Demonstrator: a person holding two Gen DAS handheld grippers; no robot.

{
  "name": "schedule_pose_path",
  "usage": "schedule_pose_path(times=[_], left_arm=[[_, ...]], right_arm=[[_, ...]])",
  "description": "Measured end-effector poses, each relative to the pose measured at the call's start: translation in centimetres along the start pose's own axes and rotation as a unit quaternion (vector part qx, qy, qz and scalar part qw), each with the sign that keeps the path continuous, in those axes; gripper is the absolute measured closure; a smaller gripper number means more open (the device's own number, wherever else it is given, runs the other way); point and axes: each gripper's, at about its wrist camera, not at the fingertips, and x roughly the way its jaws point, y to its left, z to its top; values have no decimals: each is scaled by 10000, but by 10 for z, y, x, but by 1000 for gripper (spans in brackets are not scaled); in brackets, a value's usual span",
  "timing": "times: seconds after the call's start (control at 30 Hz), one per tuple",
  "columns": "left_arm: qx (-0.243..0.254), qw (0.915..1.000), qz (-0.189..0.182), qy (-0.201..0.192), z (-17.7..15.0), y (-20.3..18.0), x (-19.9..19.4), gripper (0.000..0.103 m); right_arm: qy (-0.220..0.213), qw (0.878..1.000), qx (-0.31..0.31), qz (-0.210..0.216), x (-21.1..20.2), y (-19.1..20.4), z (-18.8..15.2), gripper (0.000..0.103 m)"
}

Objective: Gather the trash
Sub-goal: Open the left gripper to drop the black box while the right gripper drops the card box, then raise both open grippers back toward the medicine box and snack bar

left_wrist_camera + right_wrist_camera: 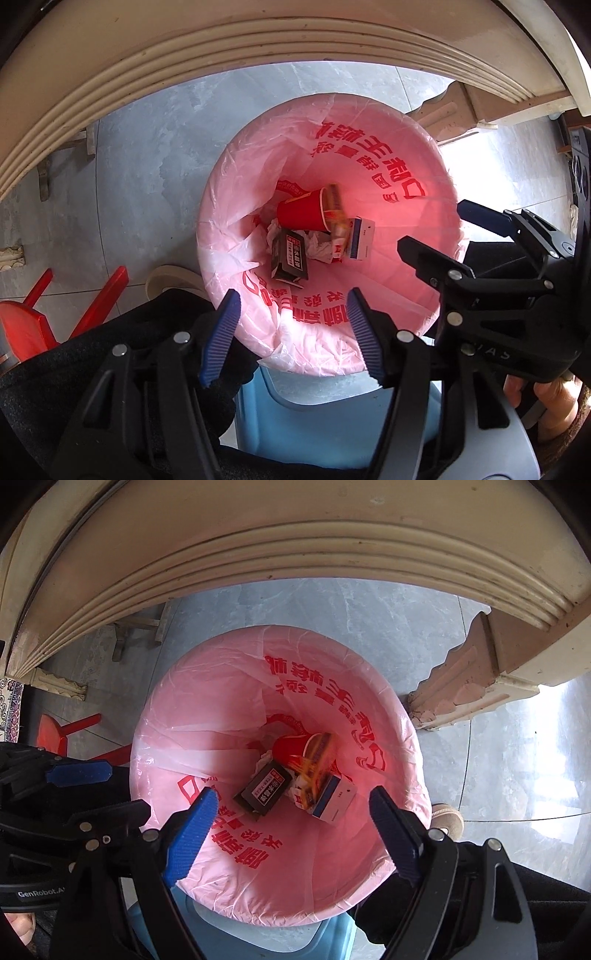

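Left wrist view, bin: a round bin lined with a thin, crinkly pink plastic bag with red print on it, standing on the grey tiled floor.
Left wrist view, trash: it's down at the bottom – a red paper cup on its side, a black carton, a white and blue box, crumpled white paper, and a blurred orange wrapper that looks like it's mid-fall.
Left wrist view, grip: the left hand-held gripper is released, ribbed blue pads spread apart over the near rim, nothing in between.
Right wrist view, grip: the right hand-held gripper is spread wide and empty too, hovering over the bag's mouth.
Right wrist view, shapes: same boxy cartons with sharp corners, the soft smooth-sided cup, and a curved cream desk edge with stepped moulding overhead.
Risk, bag: that film looks flimsy – I'd guess a pad catching the rim could drag the bag loose or tear it.
Risk, crowding: both grippers sit close together, so they could bump on the way out.
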Motion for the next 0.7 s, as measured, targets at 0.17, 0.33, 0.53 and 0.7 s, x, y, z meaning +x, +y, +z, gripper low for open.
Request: schedule_pose_path(times=[0.17, 0.33, 0.53, 0.7], left_arm=[[39, 10000, 53, -31, -3, -3, -2, 43], [50, 9999, 115, -61, -8, -5, -8, 43], [-16, 9998, 194, -86, -24, 0, -44, 37], [-286, 9989, 202, -315, -38, 18, -109, 36]], right_arm=[[-23, 10000, 14, 3, -4, 0, -2, 21], [-81, 10000, -5, -10, -12, 0, -3, 21], [-238, 9995, -197, 67, -51, 5, -6, 21], [-503, 9962, -701, 149, -119, 16, 1, 21]])
